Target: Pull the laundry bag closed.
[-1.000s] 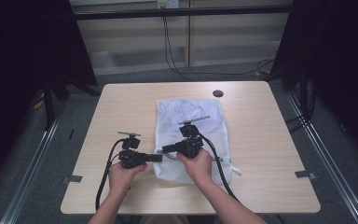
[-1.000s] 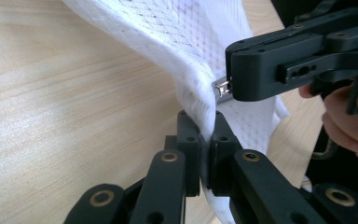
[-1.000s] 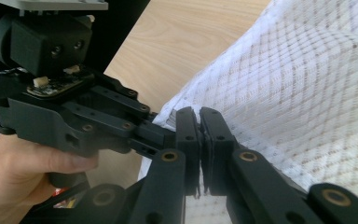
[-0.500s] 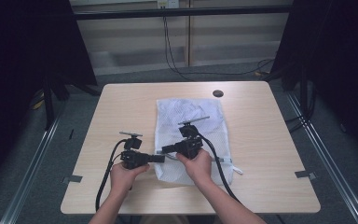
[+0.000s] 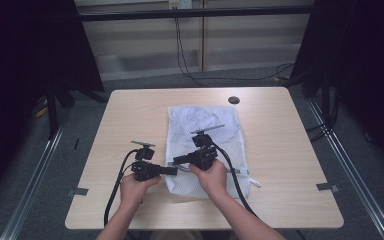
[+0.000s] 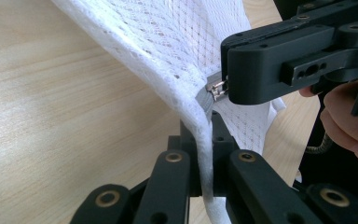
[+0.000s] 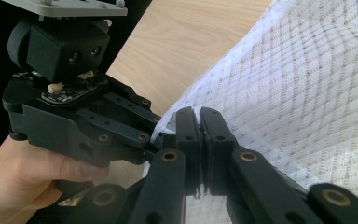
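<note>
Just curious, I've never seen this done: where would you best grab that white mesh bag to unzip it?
Probably the metal zipper pull on the bag, approached from beside it along the zipper, where the right gripper sits. The left gripper pinches the thick hem, steadying it.

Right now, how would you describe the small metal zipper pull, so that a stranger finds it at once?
Start at the wooden table, then the white mesh bag lying on it. At the bag's left edge, where both grippers meet, the zipper pull sits against the right gripper. It is the one shiny metal piece on white fabric.
</note>
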Tool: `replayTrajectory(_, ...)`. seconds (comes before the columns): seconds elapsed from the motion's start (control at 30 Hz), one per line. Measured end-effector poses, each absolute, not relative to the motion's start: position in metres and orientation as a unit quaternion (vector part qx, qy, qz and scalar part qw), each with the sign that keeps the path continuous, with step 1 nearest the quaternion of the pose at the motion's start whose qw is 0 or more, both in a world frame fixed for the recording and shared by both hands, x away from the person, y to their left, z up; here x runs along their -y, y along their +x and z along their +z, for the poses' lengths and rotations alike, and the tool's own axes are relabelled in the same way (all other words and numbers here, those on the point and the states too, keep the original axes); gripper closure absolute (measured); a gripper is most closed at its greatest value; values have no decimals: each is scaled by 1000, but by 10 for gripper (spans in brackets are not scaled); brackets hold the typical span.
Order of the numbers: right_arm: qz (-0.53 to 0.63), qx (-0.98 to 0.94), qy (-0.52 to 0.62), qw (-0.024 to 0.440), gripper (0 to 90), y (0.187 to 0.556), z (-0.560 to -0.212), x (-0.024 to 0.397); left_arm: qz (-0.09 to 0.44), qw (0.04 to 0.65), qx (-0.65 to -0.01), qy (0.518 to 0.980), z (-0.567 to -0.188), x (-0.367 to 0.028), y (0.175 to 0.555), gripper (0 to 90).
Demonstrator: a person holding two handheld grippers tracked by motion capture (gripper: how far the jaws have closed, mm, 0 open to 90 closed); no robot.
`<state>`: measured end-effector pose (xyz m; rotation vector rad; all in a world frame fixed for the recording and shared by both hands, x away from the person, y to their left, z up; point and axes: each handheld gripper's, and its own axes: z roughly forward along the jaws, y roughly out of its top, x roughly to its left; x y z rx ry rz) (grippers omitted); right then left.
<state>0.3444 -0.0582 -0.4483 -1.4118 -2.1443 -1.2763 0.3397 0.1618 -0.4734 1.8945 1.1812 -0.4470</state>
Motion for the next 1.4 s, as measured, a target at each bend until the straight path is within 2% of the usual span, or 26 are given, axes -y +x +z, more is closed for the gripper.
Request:
replayTrajectory(0.47, -441, 742, -488, 133, 872, 342, -449, 66, -148, 423, -458, 768, -469, -166, 338, 888)
replayTrajectory(1.4, -433, 749, -486, 125, 872, 342, -451, 74, -137, 421, -460, 770, -468, -164, 337, 888)
